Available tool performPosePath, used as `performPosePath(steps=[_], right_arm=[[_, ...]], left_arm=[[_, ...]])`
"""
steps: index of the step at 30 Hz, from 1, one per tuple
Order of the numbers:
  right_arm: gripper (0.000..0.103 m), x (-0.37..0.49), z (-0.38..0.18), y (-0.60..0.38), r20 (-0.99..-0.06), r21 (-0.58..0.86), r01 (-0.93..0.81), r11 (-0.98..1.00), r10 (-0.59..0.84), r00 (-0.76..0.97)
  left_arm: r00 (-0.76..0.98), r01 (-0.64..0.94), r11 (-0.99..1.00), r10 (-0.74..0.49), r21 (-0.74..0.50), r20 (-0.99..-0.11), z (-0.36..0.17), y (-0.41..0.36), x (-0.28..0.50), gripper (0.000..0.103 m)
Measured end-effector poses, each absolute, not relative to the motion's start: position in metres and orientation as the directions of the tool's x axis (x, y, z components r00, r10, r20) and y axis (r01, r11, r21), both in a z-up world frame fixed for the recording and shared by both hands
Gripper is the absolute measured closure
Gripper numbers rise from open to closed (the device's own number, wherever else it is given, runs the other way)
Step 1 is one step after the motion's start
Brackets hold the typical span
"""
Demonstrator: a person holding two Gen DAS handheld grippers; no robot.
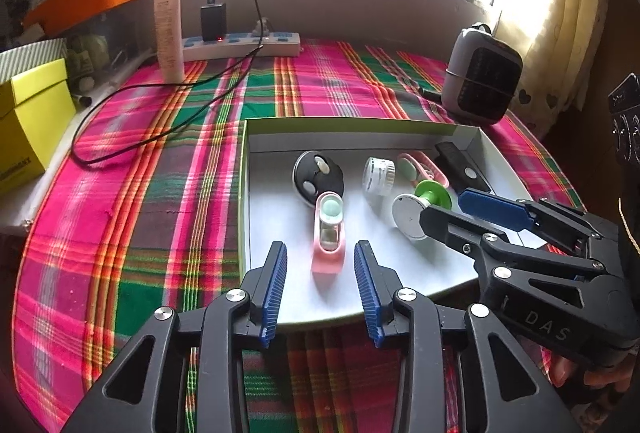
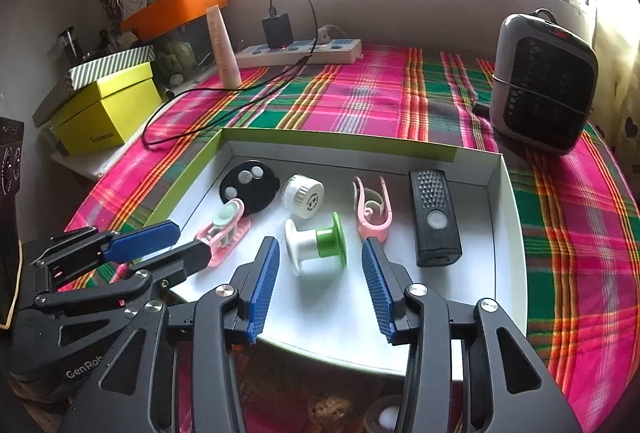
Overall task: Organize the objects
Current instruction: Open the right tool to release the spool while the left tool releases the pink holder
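A shallow white box with green sides (image 1: 352, 126) (image 2: 502, 217) lies on the plaid cloth. In it lie a pink clip with a mint button (image 1: 329, 237) (image 2: 224, 229), a black disc (image 1: 318, 175) (image 2: 249, 186), a white ribbed cap (image 1: 378, 175) (image 2: 304, 196), a green-and-white spool (image 1: 420, 207) (image 2: 316, 241), a pink curled clip (image 1: 422, 167) (image 2: 372, 211) and a black remote (image 1: 460, 167) (image 2: 434, 217). My left gripper (image 1: 320, 257) (image 2: 184, 243) is open, its fingers on either side of the pink clip with the mint button. My right gripper (image 2: 318, 253) (image 1: 448, 207) is open around the spool.
A grey fan heater (image 1: 482, 73) (image 2: 542, 81) stands at the back right. A power strip with a black charger (image 1: 240, 43) (image 2: 298, 51) and cable, a white tube (image 1: 169, 31) (image 2: 224, 47), a yellow box (image 1: 30, 117) (image 2: 104, 109) and an orange bin (image 2: 176, 7) lie at the back left.
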State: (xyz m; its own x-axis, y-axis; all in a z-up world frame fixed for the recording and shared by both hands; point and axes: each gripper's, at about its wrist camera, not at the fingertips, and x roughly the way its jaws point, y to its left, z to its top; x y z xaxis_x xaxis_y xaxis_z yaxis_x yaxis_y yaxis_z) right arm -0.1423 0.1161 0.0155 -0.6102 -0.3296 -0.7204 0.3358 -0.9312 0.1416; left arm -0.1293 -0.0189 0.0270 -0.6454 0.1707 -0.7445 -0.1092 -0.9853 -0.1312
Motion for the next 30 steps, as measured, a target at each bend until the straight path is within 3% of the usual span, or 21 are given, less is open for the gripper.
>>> performPosePath(steps=[30], right_arm=[[0.059,-0.073,0.032,0.139,-0.657,0.156,0.309,-0.938,-0.332,-0.676]], left_arm=[[-0.713,-0.107,-0.991,0.136,-0.084,-0.688,0.046,-0.003,-0.062,0.067]])
